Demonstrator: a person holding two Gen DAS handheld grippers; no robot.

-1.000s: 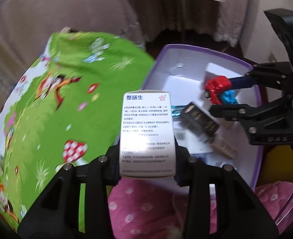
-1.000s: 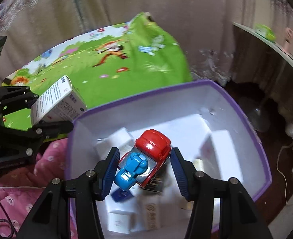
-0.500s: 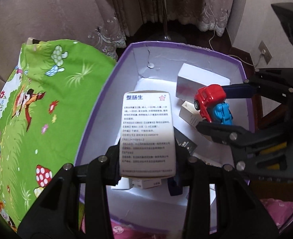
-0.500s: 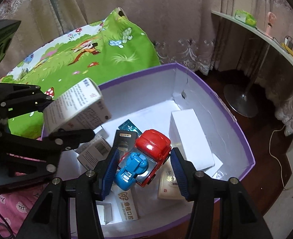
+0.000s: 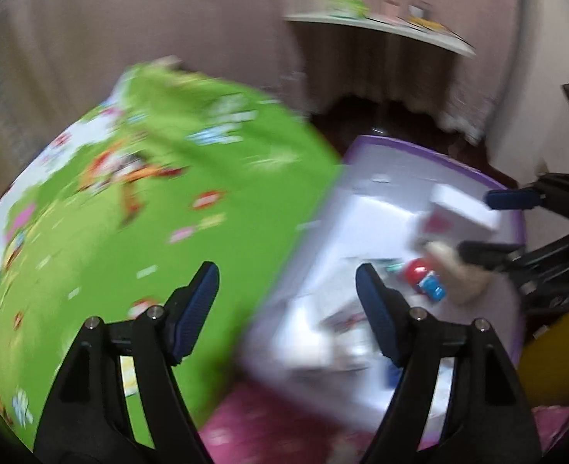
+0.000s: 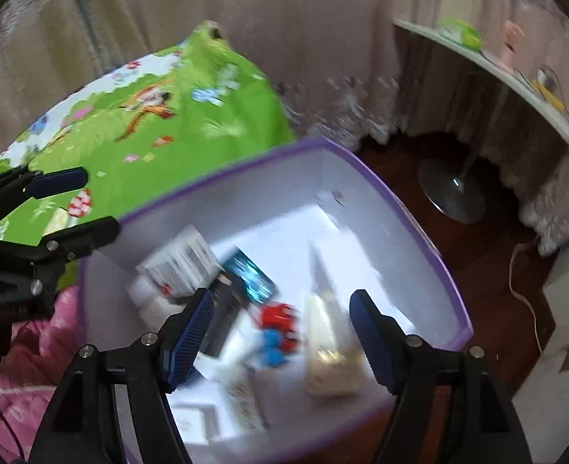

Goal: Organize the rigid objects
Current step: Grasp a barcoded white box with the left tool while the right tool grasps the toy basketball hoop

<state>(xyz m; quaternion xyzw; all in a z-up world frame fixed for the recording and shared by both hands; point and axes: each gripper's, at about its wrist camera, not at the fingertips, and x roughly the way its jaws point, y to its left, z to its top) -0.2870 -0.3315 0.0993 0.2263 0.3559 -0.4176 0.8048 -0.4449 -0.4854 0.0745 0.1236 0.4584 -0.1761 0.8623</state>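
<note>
At the far left lies a green cartoon blanket [image 6: 137, 116], with pink bedding [image 6: 25, 379] nearer. The left claw [image 5: 287, 313] hangs over the blanket's edge beside the box; its jaws are spreading apart and nothing sits between them. The same claw shows at the left edge of the right wrist view, likewise bare.

To the right stands the purple-rimmed white box [image 6: 392, 197], open at the top. Inside it, toward its left wall, a white printed carton [image 6: 180, 259] lies tilted on other small packs. Just right of it is a teal pack [image 6: 251, 274] and a dark flat pack [image 6: 222, 317]. The red and blue toy car [image 6: 278, 330] lies on the box floor among them, blurred, with a pale yellowish pack [image 6: 330, 352] touching its right side.

The right claw [image 6: 280, 334] hovers over the car, jaws widening, pads clear of it on both sides.

Far right, a shelf [image 6: 489, 65] holds small items above a dark wooden floor [image 6: 489, 255].
</note>
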